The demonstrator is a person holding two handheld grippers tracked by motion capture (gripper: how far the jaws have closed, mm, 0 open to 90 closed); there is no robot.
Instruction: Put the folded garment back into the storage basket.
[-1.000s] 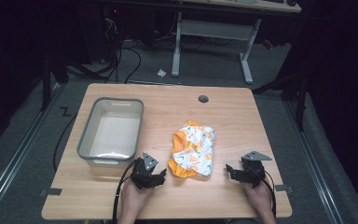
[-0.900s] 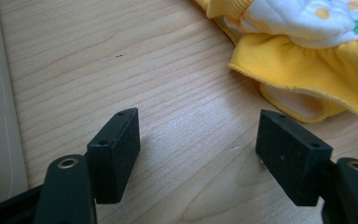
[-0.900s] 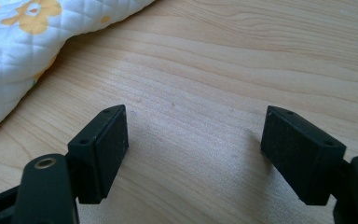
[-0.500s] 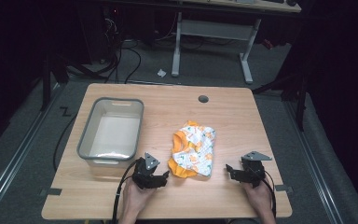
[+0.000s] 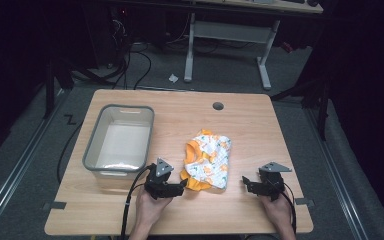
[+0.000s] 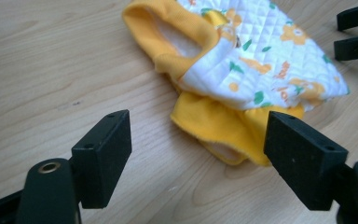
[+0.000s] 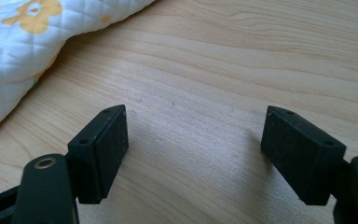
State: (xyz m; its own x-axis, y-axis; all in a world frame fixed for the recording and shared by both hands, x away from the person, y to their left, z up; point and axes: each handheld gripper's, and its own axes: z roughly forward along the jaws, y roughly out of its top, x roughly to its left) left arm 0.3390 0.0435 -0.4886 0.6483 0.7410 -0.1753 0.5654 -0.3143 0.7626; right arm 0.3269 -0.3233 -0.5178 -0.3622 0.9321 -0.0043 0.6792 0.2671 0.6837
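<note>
Left claw: jaws apart, just been opening, nothing gripped; yellow hem of quilted floral baby garment lies just beyond. Right claw: apart, over bare desk, garment to its left. Grey bin left of garment.

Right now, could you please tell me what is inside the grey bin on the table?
The grey bin looks empty: its pale floor shows bare. The strip of floor behind its near wall is hidden from the high view.

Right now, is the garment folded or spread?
Folded: the garment lies as a compact bundle on the table, its yellow layers stacked under the quilted white top.
</note>
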